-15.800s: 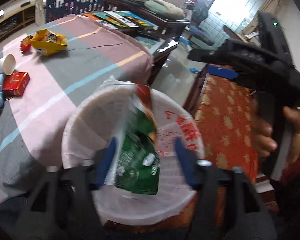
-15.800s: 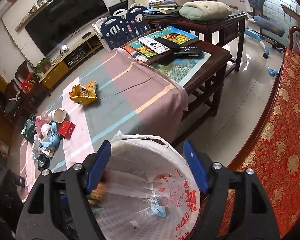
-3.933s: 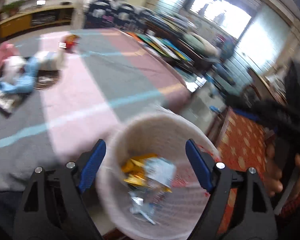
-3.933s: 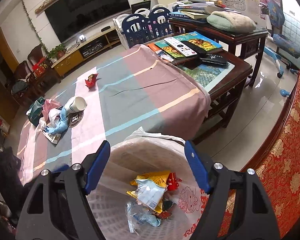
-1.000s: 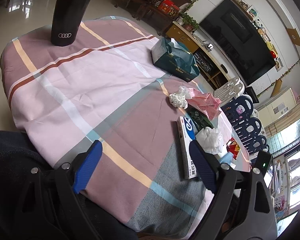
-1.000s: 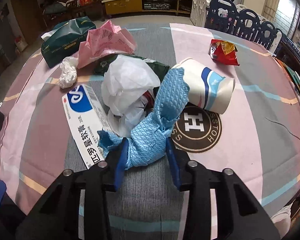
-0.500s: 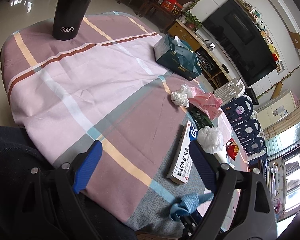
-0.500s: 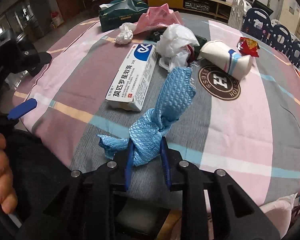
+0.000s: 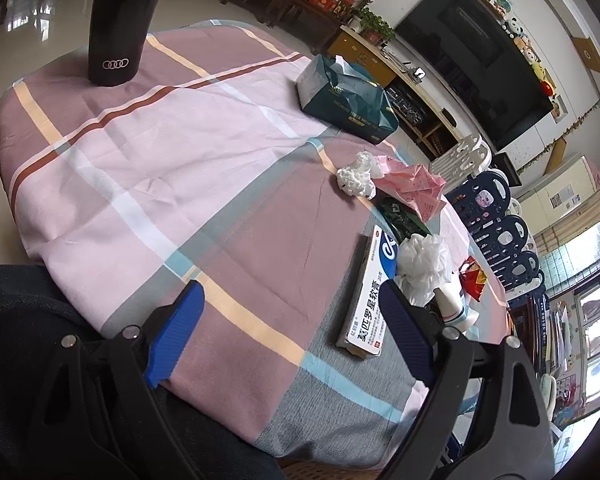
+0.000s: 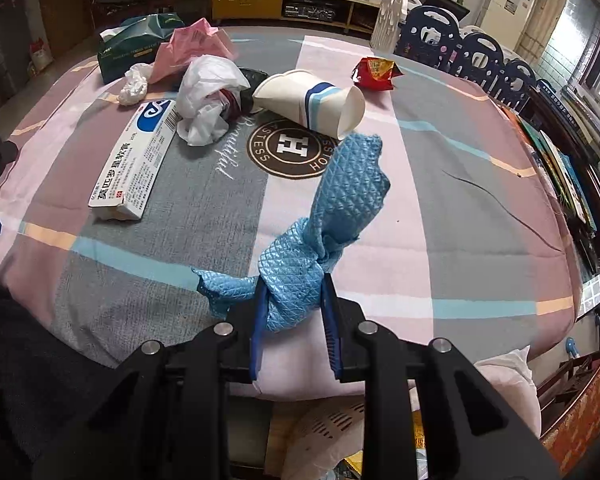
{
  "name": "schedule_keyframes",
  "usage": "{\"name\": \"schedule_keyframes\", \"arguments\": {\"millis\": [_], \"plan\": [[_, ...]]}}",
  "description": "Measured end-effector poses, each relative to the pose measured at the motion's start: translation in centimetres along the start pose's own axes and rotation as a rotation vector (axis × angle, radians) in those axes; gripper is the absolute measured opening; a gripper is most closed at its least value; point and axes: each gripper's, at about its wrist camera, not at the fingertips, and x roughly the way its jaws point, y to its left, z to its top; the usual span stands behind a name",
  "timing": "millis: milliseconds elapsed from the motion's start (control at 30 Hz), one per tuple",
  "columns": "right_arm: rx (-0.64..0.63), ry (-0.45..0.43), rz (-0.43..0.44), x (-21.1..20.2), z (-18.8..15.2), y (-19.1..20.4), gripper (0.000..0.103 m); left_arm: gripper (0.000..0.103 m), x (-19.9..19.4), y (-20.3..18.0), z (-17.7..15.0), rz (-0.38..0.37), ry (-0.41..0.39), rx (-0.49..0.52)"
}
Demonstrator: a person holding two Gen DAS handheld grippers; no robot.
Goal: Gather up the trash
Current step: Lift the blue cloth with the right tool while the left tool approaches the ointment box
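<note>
Right gripper point(image 10: 294, 312): blue ribbed fingers point(image 10: 260, 316) clamped on a blue quilted cloth point(image 10: 324, 236), diamond-embossed, twisted into a knot at the grip. One end stands up stiffly, the other flops out to the left. Cloth is held above the near edge of the surface point(image 10: 440, 208), which is covered w/ a soft plaid fabric in pink, grey and mauve w/ thin blue and peach stripes.

Left gripper point(image 9: 290, 336): fingers wide apart, nothing between them, over the near edge of the same surface.

Trash on the surface, far side of the cloth:
- paper cup point(image 10: 312, 100), white w/ blue bands, on its side, mouth toward the right, partly over a round brown coaster point(image 10: 290, 148)
- crumpled white plastic bag point(image 10: 208, 96), thin, glossy, touching the cup's base end
- long flat cardboard box point(image 10: 134, 160), white w/ blue print, just left of the bag
- small wadded tissue point(image 10: 134, 86)
- creased pink paper point(image 10: 194, 46)
- red foil wrapper point(image 10: 376, 72), apart from the rest

Green tissue pack point(image 10: 140, 44) at the far left. Dark cylindrical tumbler point(image 9: 120, 20) upright at a far corner in the left view.

White mesh bin point(image 10: 332, 432) w/ liner, partly visible below the surface edge.
</note>
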Motion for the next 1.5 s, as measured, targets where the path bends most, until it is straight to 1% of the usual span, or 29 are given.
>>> {"name": "schedule_keyframes", "arguments": {"millis": [100, 133, 167, 200, 267, 333, 367, 500, 567, 600, 667, 700, 733, 767, 800, 833, 900, 933, 967, 1033, 1067, 1133, 1233, 1367, 1433, 1500], "plan": [[0.012, 0.009, 0.012, 0.1, 0.0, -0.1, 0.03, 0.089, 0.0, -0.1, 0.0, 0.001, -0.001, 0.009], [0.019, 0.003, 0.016, 0.1, -0.1, -0.2, 0.034, 0.089, 0.0, -0.1, 0.0, 0.001, -0.001, 0.011], [0.024, 0.0, 0.019, 0.0, 0.0, -0.2, 0.041, 0.089, 0.0, -0.1, 0.0, 0.001, -0.002, 0.011], [0.033, -0.001, 0.02, -0.1, 0.0, -0.3, 0.044, 0.089, 0.0, -0.1, 0.0, 0.001, -0.002, 0.011], [0.062, 0.001, 0.013, -0.1, 0.2, -0.6, 0.062, 0.089, 0.0, -0.1, 0.0, 0.001, 0.0, 0.01], [0.102, 0.006, 0.018, 0.1, 0.3, -1.1, 0.065, 0.089, 0.0, -0.1, 0.0, -0.002, 0.003, 0.008], [0.117, 0.015, 0.025, 0.3, 0.4, -1.3, 0.066, 0.089, 0.1, -0.1, 0.0, -0.003, 0.007, 0.005], [0.171, 0.053, 0.059, 1.1, 0.5, -1.9, 0.066, 0.089, 0.7, 0.1, 0.2, 0.003, 0.039, -0.017], [0.169, 0.051, 0.063, 1.1, 0.4, -1.8, 0.066, 0.089, 0.8, -0.2, 0.3, 0.034, 0.033, -0.011], [0.163, 0.05, 0.06, 1.1, 0.4, -1.6, 0.066, 0.089, 0.7, -0.7, 0.2, 0.061, 0.013, 0.006], [0.155, 0.05, 0.064, 1.2, 0.3, -1.4, 0.066, 0.089, 0.4, -2.1, -0.1, 0.105, -0.047, 0.074], [0.154, 0.052, 0.068, 1.3, 0.3, -1.3, 0.066, 0.089, 0.3, -2.9, -0.2, 0.104, -0.076, 0.112], [0.155, 0.054, 0.069, 1.4, 0.3, -1.2, 0.066, 0.089, 0.2, -3.9, -0.4, 0.096, -0.112, 0.158], [0.158, 0.056, 0.067, 1.6, 0.3, -1.2, 0.066, 0.091, 0.3, -5.1, -0.8, 0.08, -0.148, 0.222], [0.159, 0.06, 0.068, 1.7, 0.3, -1.3, 0.066, 0.095, 0.6, -6.0, -1.0, 0.063, -0.16, 0.278], [0.164, 0.061, 0.069, 1.8, 0.3, -1.4, 0.065, 0.095, 1.0, -6.9, -1.3, 0.047, -0.157, 0.331], [0.17, 0.054, 0.079, 1.9, 0.3, -1.7, 0.049, 0.095, 1.8, -8.3, -1.6, 0.019, -0.153, 0.402], [0.168, 0.051, 0.093, 1.9, 0.4, -1.9, 0.037, 0.095, 2.2, -8.7, -1.6, 0.001, -0.149, 0.423], [0.168, 0.047, 0.095, 1.9, 0.4, -2.0, 0.034, 0.095, 2.8, -9.0, -1.6, -0.001, -0.13, 0.44], [0.165, 0.024, 0.088, 1.7, 0.4, -2.4, 0.031, 0.095, 4.2, -9.2, -1.6, 0.01, -0.07, 0.442], [0.166, 0.014, 0.084, 1.5, 0.4, -2.6, 0.031, 0.095, 4.8, -9.0, -1.5, 0.01, -0.038, 0.429], [0.176, -0.001, 0.074, 1.2, 0.3, -3.0, 0.03, 0.095, 5.5, -8.7, -1.4, -0.018, 0.009, 0.396], [0.201, -0.002, 0.076, 0.9, 0.3, -3.9, 0.03, 0.095, 6.3, -8.7, -1.6, -0.055, 0.046, 0.384], [0.22, 0.008, 0.082, 0.8, 0.1, -4.4, 0.03, 0.097, 7.0, -10.0, -2.7, -0.08, 0.088, 0.458], [0.222, 0.012, 0.085, 0.7, 0.0, -4.4, 0.03, 0.097, 7.7, -10.9, -3.5, -0.058, 0.117, 0.523], [0.22, 0.015, 0.086, 0.6, -0.1, -4.3, 0.03, 0.097, 8.2, -11.2, -4.0, -0.038, 0.132, 0.554]]}}
